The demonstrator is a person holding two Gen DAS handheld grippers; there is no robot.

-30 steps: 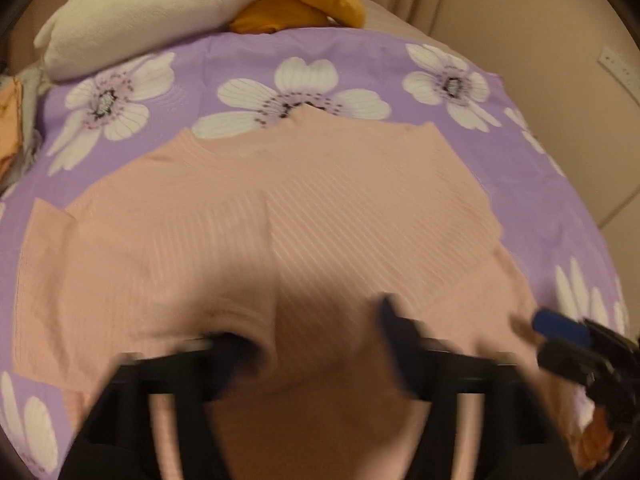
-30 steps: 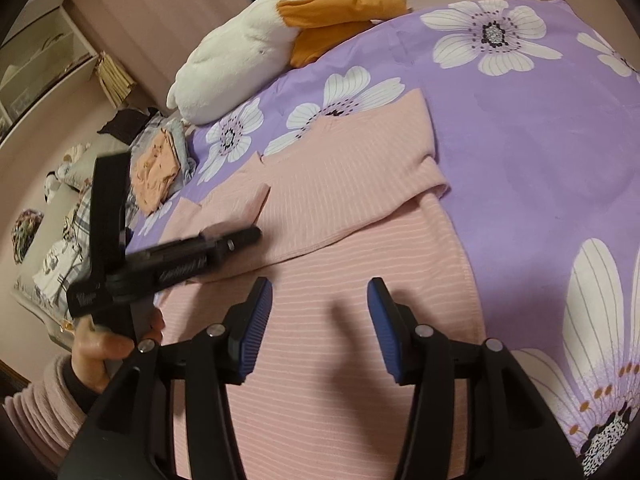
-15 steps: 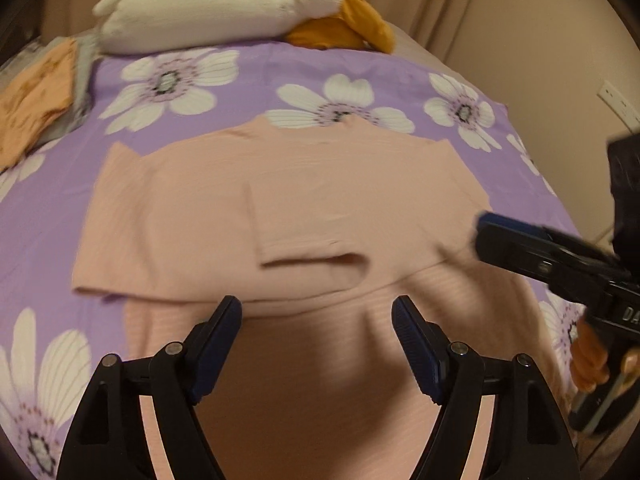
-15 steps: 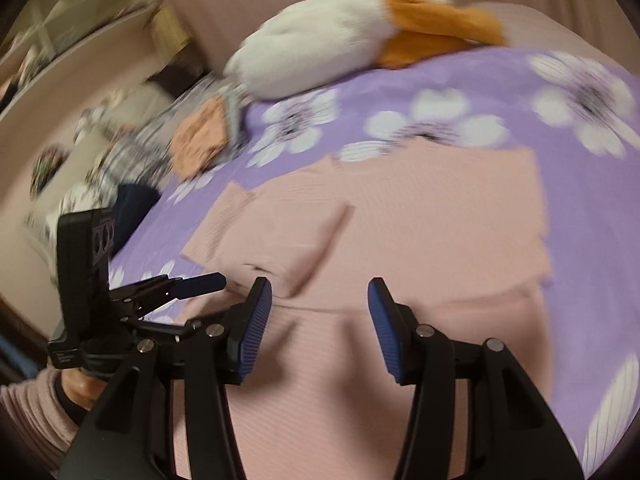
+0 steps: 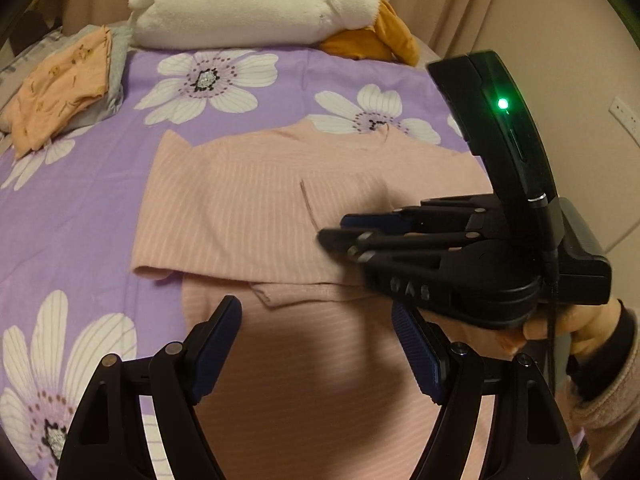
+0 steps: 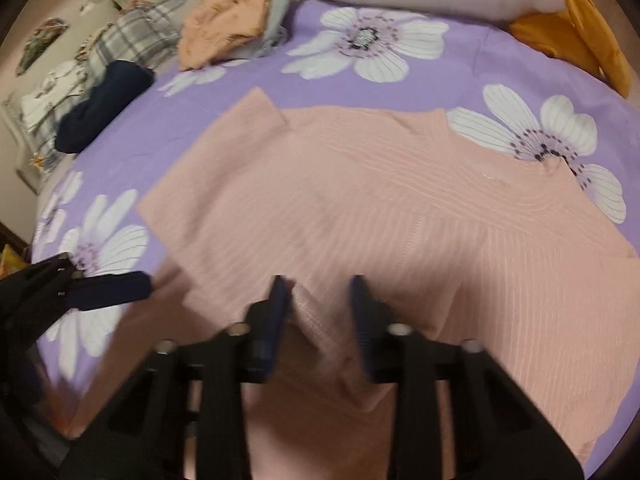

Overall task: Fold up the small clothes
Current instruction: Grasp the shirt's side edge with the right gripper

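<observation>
I see a soft, ribbed pink top [image 5: 256, 204] lying flat on a bed's purple sheet [image 5: 80, 208] printed with big white daisies, its sleeves folded in across the chest. My left tool [image 5: 316, 344] hovers wide open over the hem, while my right tool [image 5: 340, 232] has just been closing and now pinches a raised fold of the pink knit. Beyond lie a plush white pillow [image 5: 256, 4], a mustard cloth [image 5: 380, 40] and folded peach and grey clothes [image 5: 64, 84].

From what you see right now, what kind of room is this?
Most likely a bedroom: a purple bedsheet with white flowers covers a bed, a white and orange plush toy lies at its far end, and folded clothes are stacked beside a grey checked pillow.
</observation>
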